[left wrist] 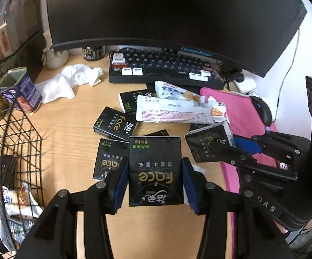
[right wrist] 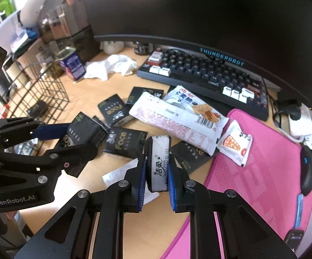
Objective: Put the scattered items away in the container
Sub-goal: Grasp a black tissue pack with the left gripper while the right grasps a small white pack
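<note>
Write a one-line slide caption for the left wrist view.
Left gripper holds a black "Face" tissue pack above a wooden desk, beside a black wire basket.

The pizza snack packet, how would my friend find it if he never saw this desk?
Start at the big black monitor and come down past the keyboard to the pink mat. On the mat's near-left edge lies a small white pizza packet, beside the long white wrapper. It alone shows an orange pizza slice; the packs nearby are black.
</note>
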`<move>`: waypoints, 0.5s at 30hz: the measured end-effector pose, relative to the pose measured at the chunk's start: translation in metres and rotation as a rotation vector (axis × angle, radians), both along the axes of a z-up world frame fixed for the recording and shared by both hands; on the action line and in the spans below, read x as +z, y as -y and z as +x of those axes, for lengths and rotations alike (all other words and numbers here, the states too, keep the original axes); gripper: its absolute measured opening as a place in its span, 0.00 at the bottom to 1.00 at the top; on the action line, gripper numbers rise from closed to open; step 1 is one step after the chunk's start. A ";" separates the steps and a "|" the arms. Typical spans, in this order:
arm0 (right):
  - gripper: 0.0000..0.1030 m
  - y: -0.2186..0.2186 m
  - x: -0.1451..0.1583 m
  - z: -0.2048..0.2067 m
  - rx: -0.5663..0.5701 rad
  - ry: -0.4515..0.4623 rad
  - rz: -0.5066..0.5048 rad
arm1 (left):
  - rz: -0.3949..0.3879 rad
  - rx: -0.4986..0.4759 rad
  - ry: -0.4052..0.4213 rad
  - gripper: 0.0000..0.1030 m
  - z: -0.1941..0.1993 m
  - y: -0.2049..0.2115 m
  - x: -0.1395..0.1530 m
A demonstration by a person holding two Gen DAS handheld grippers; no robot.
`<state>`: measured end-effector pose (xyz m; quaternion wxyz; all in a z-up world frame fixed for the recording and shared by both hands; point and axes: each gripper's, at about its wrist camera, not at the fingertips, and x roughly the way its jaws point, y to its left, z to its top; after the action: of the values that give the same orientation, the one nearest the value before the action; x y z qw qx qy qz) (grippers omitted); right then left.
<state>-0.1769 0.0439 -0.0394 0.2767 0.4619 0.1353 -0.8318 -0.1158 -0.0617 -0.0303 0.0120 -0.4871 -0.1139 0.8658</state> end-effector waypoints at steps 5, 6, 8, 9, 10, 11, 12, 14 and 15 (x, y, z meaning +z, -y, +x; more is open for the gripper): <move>0.17 -0.003 0.019 0.025 0.012 -0.046 -0.014 | -0.018 0.007 -0.037 0.51 0.021 -0.003 0.012; 0.17 -0.002 0.021 0.029 0.015 -0.053 -0.017 | -0.021 0.011 -0.043 0.51 0.025 -0.002 0.013; 0.17 0.001 0.026 0.039 0.024 -0.064 -0.025 | -0.024 0.020 -0.051 0.51 0.035 0.000 0.015; 0.17 0.003 0.027 0.044 0.029 -0.066 -0.030 | -0.026 0.024 -0.055 0.51 0.039 0.001 0.017; 0.17 0.007 0.029 0.049 0.037 -0.067 -0.036 | -0.029 0.028 -0.060 0.51 0.045 0.003 0.019; 0.17 0.010 0.030 0.054 0.044 -0.069 -0.042 | -0.033 0.036 -0.066 0.51 0.050 0.006 0.023; 0.17 0.015 0.034 0.060 0.056 -0.077 -0.047 | -0.035 0.044 -0.074 0.51 0.055 0.009 0.026; 0.17 0.023 0.041 0.068 0.072 -0.092 -0.055 | -0.039 0.069 -0.094 0.51 0.067 0.019 0.036; 0.17 0.029 0.047 0.073 0.086 -0.100 -0.065 | -0.044 0.083 -0.107 0.51 0.073 0.025 0.043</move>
<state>-0.1042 0.0146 0.0079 0.3201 0.4040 0.1416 -0.8452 -0.0428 -0.0864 0.0124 -0.0284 -0.4351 -0.1142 0.8927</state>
